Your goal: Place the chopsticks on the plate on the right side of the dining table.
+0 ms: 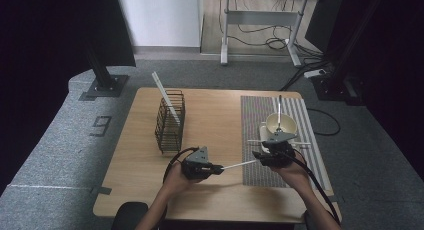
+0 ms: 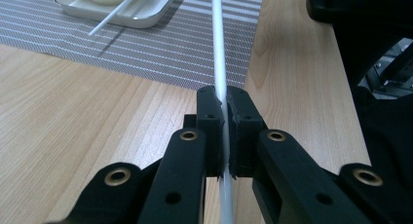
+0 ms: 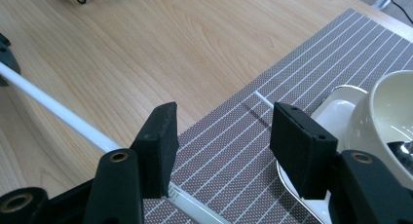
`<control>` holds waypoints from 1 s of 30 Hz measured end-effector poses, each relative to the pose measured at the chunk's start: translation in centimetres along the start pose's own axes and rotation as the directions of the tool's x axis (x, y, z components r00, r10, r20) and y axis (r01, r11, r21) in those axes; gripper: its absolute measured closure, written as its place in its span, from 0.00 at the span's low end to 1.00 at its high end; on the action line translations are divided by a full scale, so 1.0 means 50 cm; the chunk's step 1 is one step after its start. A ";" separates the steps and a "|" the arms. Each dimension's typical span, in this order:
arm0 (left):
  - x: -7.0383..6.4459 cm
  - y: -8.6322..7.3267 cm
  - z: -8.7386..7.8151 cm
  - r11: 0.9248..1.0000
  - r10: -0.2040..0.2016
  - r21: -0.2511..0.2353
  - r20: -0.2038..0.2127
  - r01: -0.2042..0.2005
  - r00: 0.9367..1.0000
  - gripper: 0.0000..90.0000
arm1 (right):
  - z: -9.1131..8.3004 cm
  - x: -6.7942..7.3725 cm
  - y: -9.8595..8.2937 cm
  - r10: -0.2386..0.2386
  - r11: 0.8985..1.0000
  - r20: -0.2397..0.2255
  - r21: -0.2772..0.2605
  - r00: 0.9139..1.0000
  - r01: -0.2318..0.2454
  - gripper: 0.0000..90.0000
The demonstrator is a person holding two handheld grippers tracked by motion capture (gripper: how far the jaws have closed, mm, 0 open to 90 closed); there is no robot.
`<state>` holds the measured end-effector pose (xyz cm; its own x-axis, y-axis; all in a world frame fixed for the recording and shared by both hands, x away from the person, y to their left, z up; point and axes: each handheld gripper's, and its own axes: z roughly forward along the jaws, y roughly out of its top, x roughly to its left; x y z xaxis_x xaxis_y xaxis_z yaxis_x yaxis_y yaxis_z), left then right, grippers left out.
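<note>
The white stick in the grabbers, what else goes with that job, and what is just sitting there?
Part of the job:
white chopstick, pinched in the left gripper
right gripper, open beside it
second chopstick on the tray
striped placemat

Just sitting there:
wire basket
bowl with spoon

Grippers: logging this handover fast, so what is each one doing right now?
Left gripper: closed on the white chopstick.
Right gripper: open, holding nothing; the chopstick passes by its left jaw.

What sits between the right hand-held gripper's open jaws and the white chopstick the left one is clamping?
Nothing visible. The chopstick runs just outside the right hand-held gripper past its left jaw, above bare table. The left hand-held gripper holds its other end.
</note>
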<state>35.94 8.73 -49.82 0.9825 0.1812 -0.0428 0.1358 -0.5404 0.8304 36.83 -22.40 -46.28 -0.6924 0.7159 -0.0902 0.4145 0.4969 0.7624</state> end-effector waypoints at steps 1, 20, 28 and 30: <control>0.000 0.000 -0.002 1.000 -0.003 -0.013 0.000 0.003 1.000 0.95 | 0.001 0.000 -0.002 0.002 1.000 0.000 0.001 1.000 -0.002 0.48; 0.009 -0.008 -0.002 1.000 -0.018 -0.007 0.050 0.018 0.999 0.96 | 0.005 -0.003 -0.027 0.004 0.999 -0.053 0.043 0.999 -0.002 0.44; 0.012 -0.009 -0.005 1.000 -0.023 -0.010 0.068 0.024 0.997 0.96 | 0.008 0.021 -0.044 -0.058 0.992 -0.153 0.106 0.987 0.074 0.38; 0.013 -0.008 -0.005 1.000 -0.017 -0.006 0.088 0.018 0.996 0.96 | 0.009 0.029 -0.048 -0.068 0.990 -0.186 0.110 0.980 0.090 0.37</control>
<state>36.48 9.25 -50.03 0.9875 0.1174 -0.1055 0.1522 -0.5318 0.8331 35.10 -22.34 -48.50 -0.8166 0.5769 -0.0214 0.4131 0.6099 0.6763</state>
